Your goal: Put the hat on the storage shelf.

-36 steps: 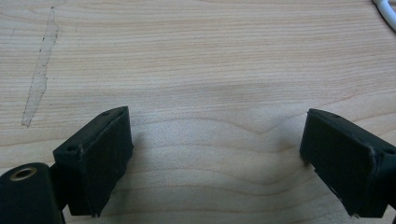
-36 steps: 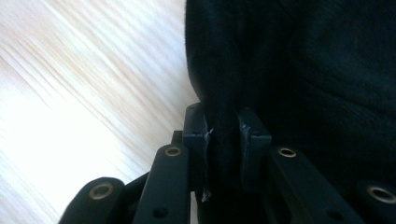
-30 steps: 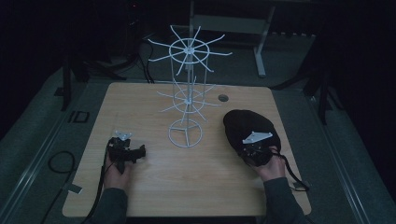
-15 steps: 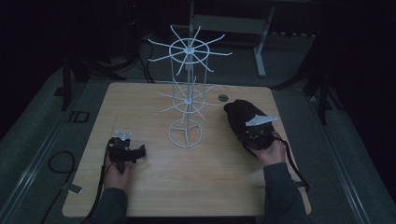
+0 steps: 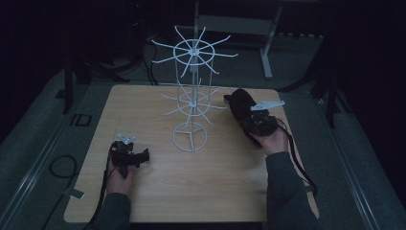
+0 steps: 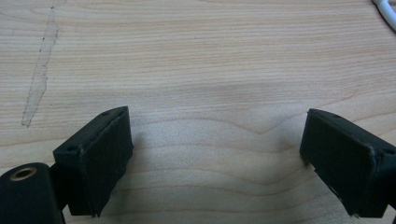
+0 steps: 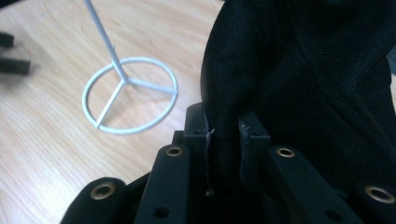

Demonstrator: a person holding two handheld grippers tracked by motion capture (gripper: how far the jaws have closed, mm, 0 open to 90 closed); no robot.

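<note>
Right gripper [image 5: 250, 116] higher, nearer rack [image 5: 193, 96], clamping seemingly black cap [image 7: 299, 79]; left gripper [image 6: 217, 154] wide.

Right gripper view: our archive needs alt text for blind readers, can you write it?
The hand-held gripper pinches a fold of black fabric between its two black jaws. To the left, the round base of a white wire rack stands on the wooden table.

R gripper [image 7: 223, 140] raised, jaws pinched tight w/ black fabric [image 7: 317, 84] between pads. L gripper [image 6: 215, 154] low, jaws wide apart.
</note>
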